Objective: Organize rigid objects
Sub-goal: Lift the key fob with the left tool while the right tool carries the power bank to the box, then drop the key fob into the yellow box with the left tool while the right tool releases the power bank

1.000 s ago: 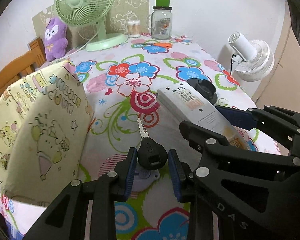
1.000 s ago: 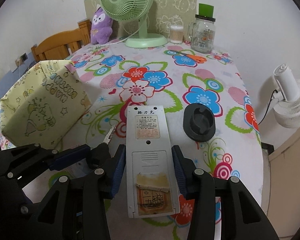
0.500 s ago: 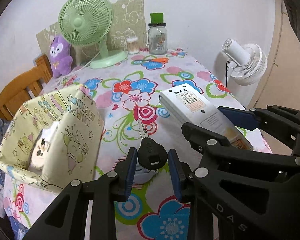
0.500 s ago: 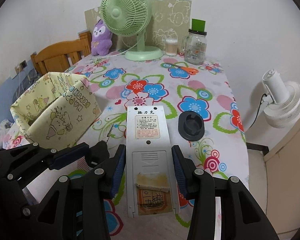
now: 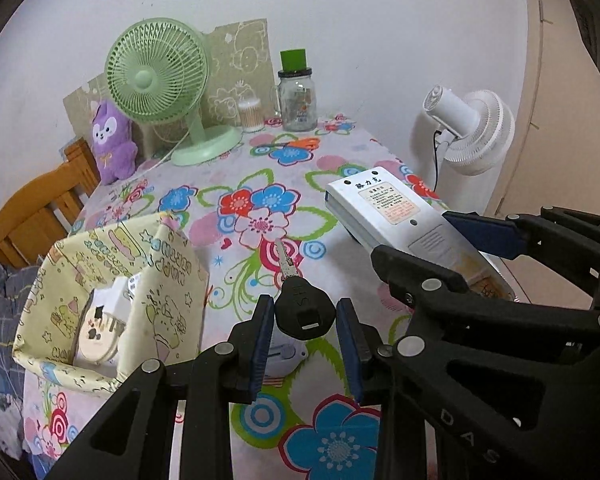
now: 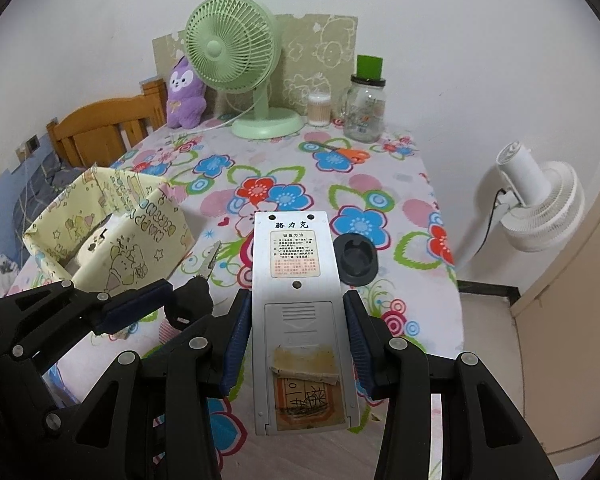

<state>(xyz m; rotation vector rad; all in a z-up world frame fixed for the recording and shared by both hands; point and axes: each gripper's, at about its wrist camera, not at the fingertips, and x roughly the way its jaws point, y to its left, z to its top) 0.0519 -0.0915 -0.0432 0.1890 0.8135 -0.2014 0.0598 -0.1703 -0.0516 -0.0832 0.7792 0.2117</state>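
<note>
My left gripper (image 5: pixel 305 322) is shut on a key with a black head (image 5: pixel 303 312), its metal blade pointing away over the table. My right gripper (image 6: pixel 296 320) is shut on a white remote control (image 6: pixel 298 300), back side up, held above the flowered tablecloth (image 6: pixel 300 184). The same remote (image 5: pixel 384 212) shows to the right in the left wrist view. A yellow cartoon-print fabric basket (image 5: pixel 112 300) stands at the table's left edge with white items inside; it appears again as the basket (image 6: pixel 112 232) in the right wrist view.
A black round lid (image 6: pixel 356 258) lies right of the remote. At the back stand a green desk fan (image 6: pixel 240 64), a purple plush (image 6: pixel 185 94), a cotton-swab tub (image 6: pixel 319 109) and a glass jar (image 6: pixel 366 108). A white fan (image 6: pixel 540 204) stands off the table's right edge, a wooden chair (image 6: pixel 100 128) at left.
Both grippers have risen from the table with the key and the remote still held. More of the table, the basket's inside and the room now show.
</note>
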